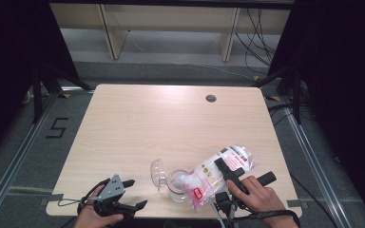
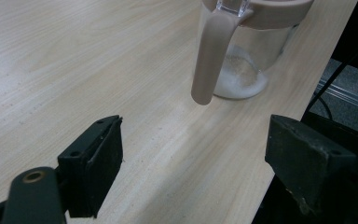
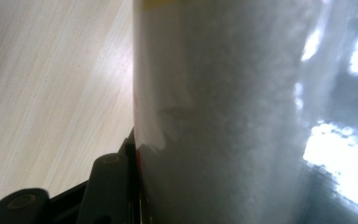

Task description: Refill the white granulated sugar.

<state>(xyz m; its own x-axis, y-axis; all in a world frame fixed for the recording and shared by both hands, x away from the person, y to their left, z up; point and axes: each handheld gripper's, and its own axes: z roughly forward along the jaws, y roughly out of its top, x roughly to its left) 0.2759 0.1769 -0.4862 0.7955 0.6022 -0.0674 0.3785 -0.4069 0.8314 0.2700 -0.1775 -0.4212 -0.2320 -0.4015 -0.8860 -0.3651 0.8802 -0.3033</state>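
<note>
So that grains fall in, the salt bag (image 1: pixel 221 172) is clamped by the right gripper (image 1: pixel 228 175) and tilted over the flip-lid jar (image 1: pixel 177 185); left of the jar, the left gripper (image 1: pixel 135 194) is held apart, idle.

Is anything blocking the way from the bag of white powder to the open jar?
Nothing visible does. The clear plastic bag, clamped in the right gripper, tilts over the clear glass jar, whose lid is flipped open leftward.
</note>
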